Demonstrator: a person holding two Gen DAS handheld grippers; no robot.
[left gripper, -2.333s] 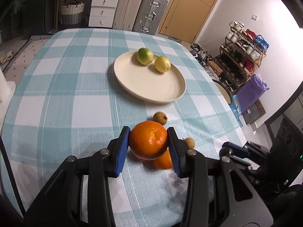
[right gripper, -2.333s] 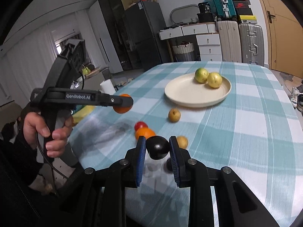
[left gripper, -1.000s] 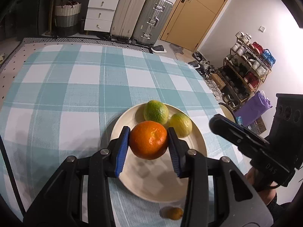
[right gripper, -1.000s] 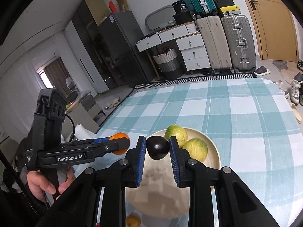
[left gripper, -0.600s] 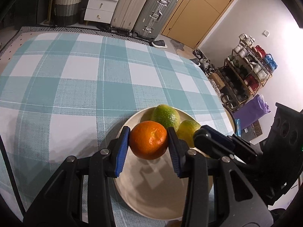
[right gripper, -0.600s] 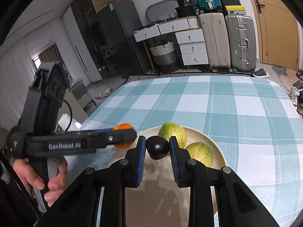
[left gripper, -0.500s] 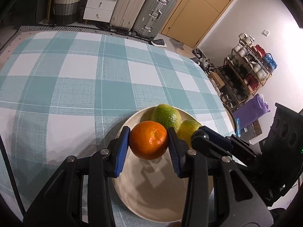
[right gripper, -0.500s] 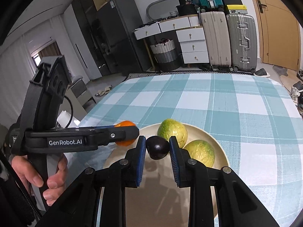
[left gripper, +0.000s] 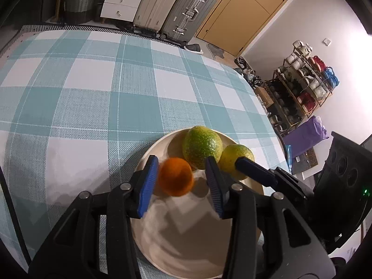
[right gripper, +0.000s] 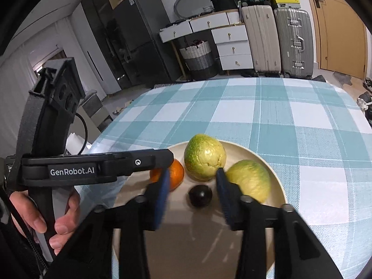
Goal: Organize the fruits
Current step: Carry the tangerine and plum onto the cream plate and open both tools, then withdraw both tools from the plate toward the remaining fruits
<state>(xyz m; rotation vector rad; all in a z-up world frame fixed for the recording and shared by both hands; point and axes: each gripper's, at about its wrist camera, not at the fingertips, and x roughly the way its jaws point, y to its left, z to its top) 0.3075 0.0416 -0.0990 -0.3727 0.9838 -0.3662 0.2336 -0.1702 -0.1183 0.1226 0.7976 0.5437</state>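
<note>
a round cream plate [left gripper: 148, 155] sits on a table with a blue and white checked cloth [left gripper: 93, 97]. four fruits are on the plate.

the left gripper [left gripper: 180, 186] is over the near left part of the plate. its two blue pads are spread wide. an orange [left gripper: 175, 176] lies on the plate between the pads. there is a gap on each side of it, so the pads are not squeezing it. the orange looks a bit blurry.

the right gripper [right gripper: 191, 196] is over the plate too. its pads are also spread wide and hold nothing. a small dark fruit [right gripper: 200, 196] sits on the plate between them, not touching either pad.

a big green fruit [left gripper: 201, 147] sits at the far side of the plate, just behind the orange. a yellow-green fruit [left gripper: 236, 161] is right beside it on the right. one finger of the right gripper crosses in front of the yellow-green fruit in the left camera view.

in the right camera view a hand [right gripper: 48, 214] holds the black handle of the left gripper on the left side.

far behind the table stand two suitcases [right gripper: 276, 41], a white set of drawers [right gripper: 232, 46] and a woven basket [right gripper: 197, 55]. a brown door [left gripper: 241, 16] is on the far right. a shelf [left gripper: 302, 88] full of small things is on the right.
</note>
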